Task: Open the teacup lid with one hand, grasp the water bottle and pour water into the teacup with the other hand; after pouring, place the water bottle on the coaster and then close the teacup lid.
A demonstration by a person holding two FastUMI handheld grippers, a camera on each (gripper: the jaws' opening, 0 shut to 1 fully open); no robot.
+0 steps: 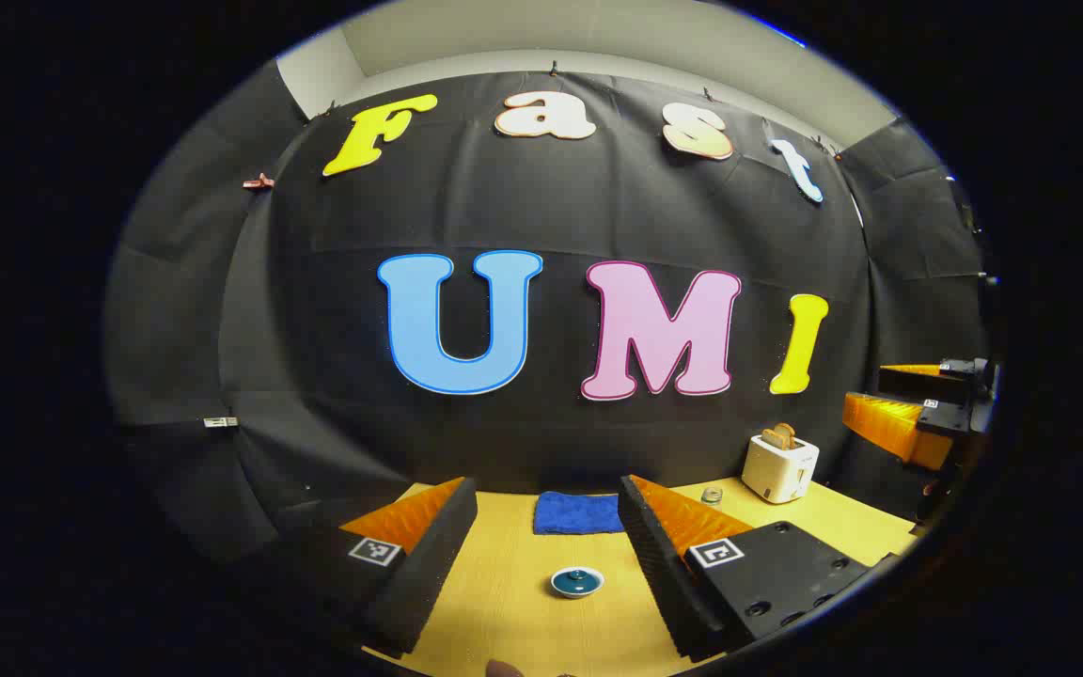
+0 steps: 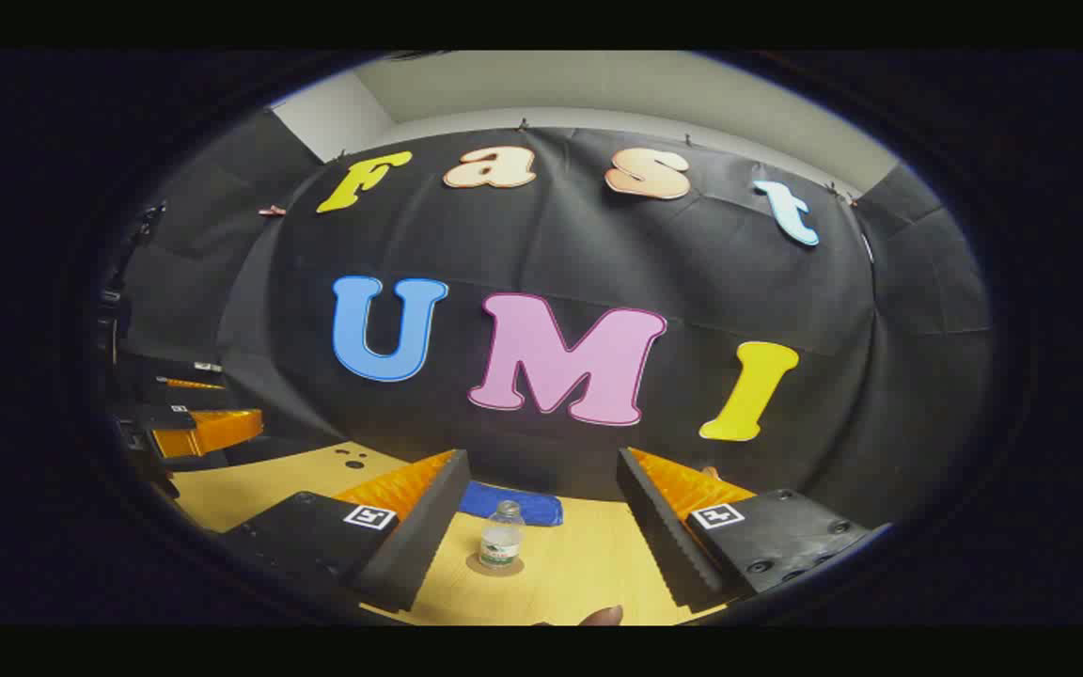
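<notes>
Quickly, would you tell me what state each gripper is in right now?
Left gripper: open, holding nothing, with the teacup ahead between its fingers.
Right gripper: open, holding nothing, with the water bottle ahead.

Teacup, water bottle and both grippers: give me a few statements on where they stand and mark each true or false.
1. The lid sits on the teacup. True.
2. The left gripper is shut on the lid. False: it is open, with the teacup farther off between its fingers.
3. The water bottle stands upright on the coaster. True.
4. The right gripper holds the bottle. False: it is open, clear of it.
5. The toaster is empty. False: toast sticks up.
</notes>
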